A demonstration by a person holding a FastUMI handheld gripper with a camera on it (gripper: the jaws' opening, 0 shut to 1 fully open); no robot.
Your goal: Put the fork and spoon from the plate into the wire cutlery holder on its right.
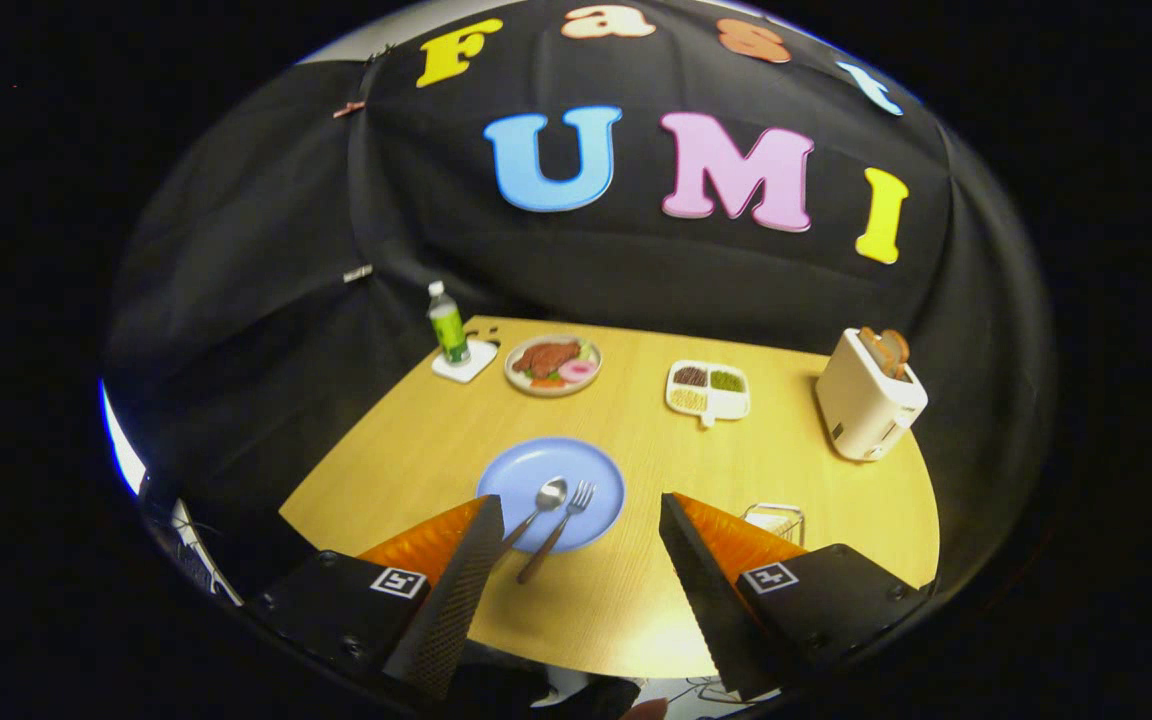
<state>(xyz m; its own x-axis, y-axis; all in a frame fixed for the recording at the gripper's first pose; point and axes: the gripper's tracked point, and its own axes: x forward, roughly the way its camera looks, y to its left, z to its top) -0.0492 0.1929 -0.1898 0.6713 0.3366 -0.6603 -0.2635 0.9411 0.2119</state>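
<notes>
A blue plate [536, 478] lies on the wooden table just ahead of my left finger. On it rest a spoon [541, 503] and a fork [563, 522], side by side, their dark handles hanging over the plate's near rim toward me. The wire cutlery holder [778, 520] stands to the plate's right, partly hidden behind my right finger. My gripper [581, 510] hovers above the near table edge, open wide, with nothing between its fingers.
Farther back on the table [416, 450] stand a green bottle [447, 325] on a white coaster, a plate of food [553, 364], a white divided dish [707, 390] and a white toaster [868, 395] holding bread at the right.
</notes>
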